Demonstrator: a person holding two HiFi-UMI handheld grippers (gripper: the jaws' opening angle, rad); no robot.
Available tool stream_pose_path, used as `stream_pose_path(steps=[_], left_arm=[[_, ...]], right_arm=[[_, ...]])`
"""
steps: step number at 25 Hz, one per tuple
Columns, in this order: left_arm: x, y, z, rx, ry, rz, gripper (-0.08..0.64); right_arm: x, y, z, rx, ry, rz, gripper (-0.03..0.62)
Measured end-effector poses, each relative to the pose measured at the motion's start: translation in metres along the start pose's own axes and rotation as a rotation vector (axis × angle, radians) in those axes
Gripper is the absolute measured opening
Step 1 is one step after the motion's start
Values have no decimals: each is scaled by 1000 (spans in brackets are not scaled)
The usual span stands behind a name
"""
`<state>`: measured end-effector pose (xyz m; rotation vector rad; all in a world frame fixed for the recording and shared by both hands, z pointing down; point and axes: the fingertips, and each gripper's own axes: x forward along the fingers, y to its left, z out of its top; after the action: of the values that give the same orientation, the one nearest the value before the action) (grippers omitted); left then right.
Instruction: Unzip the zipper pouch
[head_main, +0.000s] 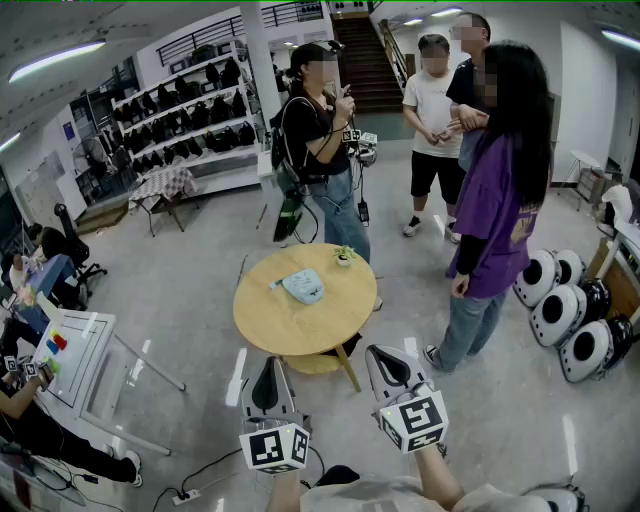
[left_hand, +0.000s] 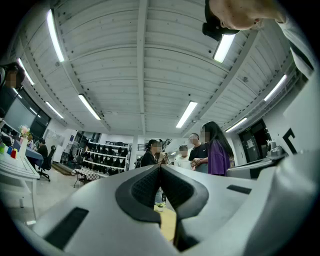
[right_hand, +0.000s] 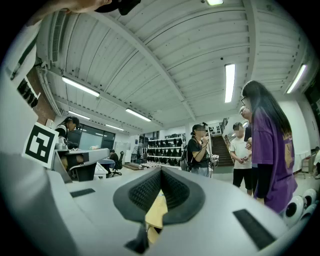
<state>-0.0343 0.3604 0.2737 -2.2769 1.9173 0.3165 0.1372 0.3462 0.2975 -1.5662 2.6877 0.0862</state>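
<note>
The pale blue pouch (head_main: 303, 286) is seen lying flat near the middle of the round wooden table (head_main: 290, 330), well apart from the 2 tongs. It is judged light, soft and floppy, so 1 end should be pinned while the zipper tab, too small to be made out, is pinched. The left tongs (head_main: 268, 372) and right tongs (head_main: 384, 360) are held side by side short of the table, jaws pressed together on nothing, the left tipped slightly upward

The left gripper (head_main: 268, 364) and right gripper (head_main: 381, 354) are pale grey with black-lined jaws and marker cubes (head_main: 274, 447).
</note>
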Motion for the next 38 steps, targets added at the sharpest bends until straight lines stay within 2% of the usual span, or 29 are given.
stream_pose_path(steps=[11, 15, 21, 25, 32, 38], left_arm=[[-10, 8, 3, 17, 18, 16, 28], [-12, 9, 10, 39, 16, 26, 28], [-14, 16, 30, 60, -13, 55, 28], [-13, 8, 37, 60, -20, 46, 28], [-14, -11, 34, 58, -33, 18, 28], [-4, 0, 26, 20, -45, 33, 28]], right_arm=[[2, 13, -3, 48, 12, 45, 29], [-2, 11, 1, 128, -28, 58, 29], [-12, 17, 8, 165, -76, 91, 29], [-25, 15, 6, 203, -81, 100, 29], [-36, 4, -2, 216, -82, 86, 29], [-28, 1, -5, 198, -70, 82, 29]])
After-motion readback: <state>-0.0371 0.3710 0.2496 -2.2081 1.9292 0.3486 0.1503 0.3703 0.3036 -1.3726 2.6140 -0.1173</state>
